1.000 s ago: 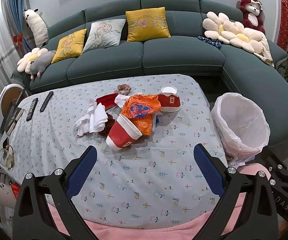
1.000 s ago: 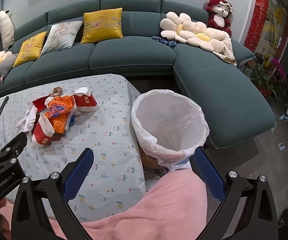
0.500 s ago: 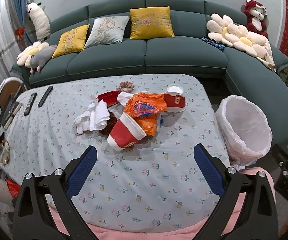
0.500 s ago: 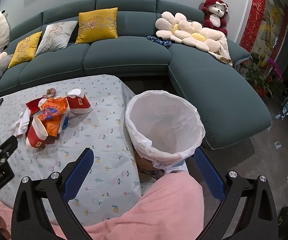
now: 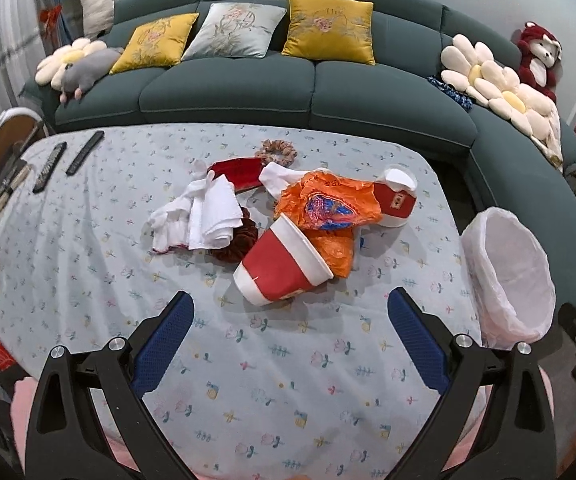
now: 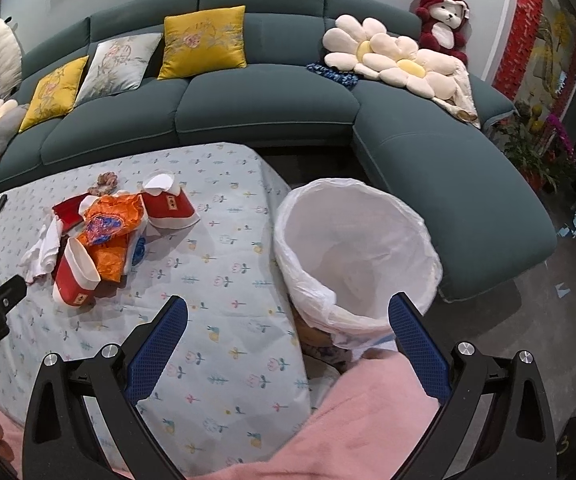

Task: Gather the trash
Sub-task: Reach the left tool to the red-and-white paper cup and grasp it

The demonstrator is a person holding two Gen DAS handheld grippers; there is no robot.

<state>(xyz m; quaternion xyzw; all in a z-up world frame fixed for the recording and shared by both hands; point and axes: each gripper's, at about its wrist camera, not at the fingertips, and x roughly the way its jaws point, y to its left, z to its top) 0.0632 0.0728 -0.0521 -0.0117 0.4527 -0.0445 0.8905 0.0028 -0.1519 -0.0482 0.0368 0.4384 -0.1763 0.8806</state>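
A heap of trash lies mid-table: a tipped red paper cup, an orange plastic bag, a second red cup, a flattened red cup, crumpled white tissue and two hair scrunchies. My left gripper is open just short of the near cup, holding nothing. A white-lined bin stands at the table's right edge. My right gripper is open and empty over the bin's near rim.
The table has a floral cloth. Two remotes lie at its far left. A teal sofa with cushions and plush toys curves behind and to the right. A pink sleeve fills the bottom of the right view.
The left gripper has moved forward toward the trash heap, so the near red cup looms larger. The right gripper has shifted a little; the bin sits slightly further right between its fingers.
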